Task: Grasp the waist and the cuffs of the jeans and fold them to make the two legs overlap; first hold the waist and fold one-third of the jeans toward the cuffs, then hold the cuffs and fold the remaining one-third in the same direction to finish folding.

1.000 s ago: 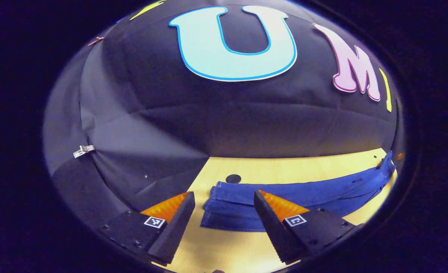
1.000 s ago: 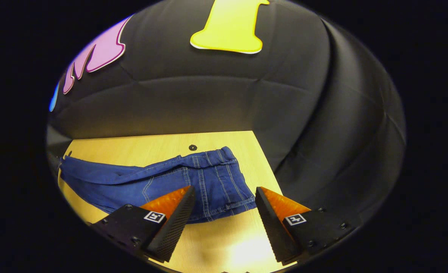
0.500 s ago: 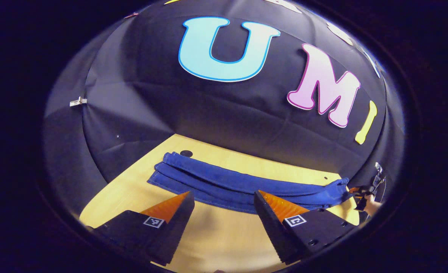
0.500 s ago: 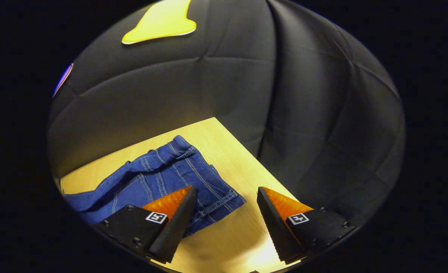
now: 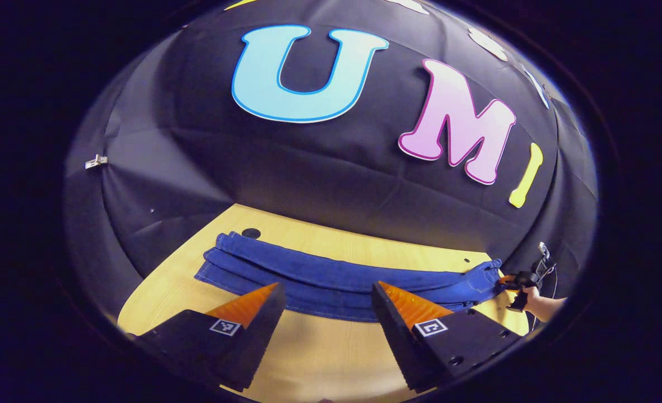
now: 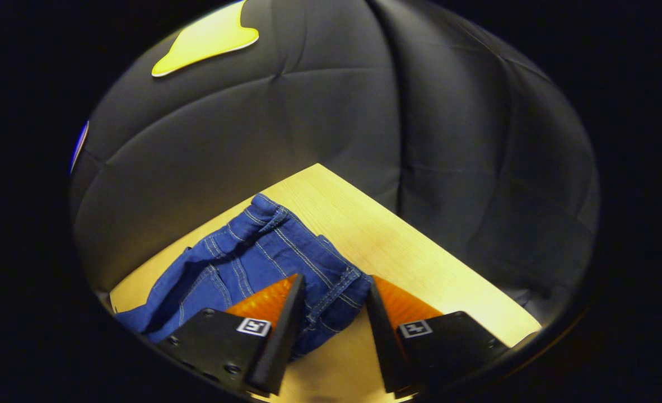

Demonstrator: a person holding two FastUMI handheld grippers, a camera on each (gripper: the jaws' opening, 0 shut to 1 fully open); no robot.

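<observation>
Jeans (image 5: pixel 331 280): lying lengthwise on table (image 5: pixel 320 358), legs overlapped. Right hand-held gripper (image 6: pixel 331 291): narrower than half a second ago, fingers now straddling the waist (image 6: pixel 331 280), grip unconfirmed. Left hand-held gripper (image 5: pixel 325 291): spread, empty, shifted slightly since.

Just a light wood worktop (image 5: pixel 331 358) with a small dark round hole (image 5: pixel 251 233) near its back edge, plus a little metal clip (image 5: pixel 96 162) on the booth's black cloth wall (image 6: pixel 320 123).

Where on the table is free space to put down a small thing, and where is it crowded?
Free: the table strip between the jeans and the left gripper; also the corner beyond the waist. Crowded: the waist corner between the right gripper's fingers.
</observation>
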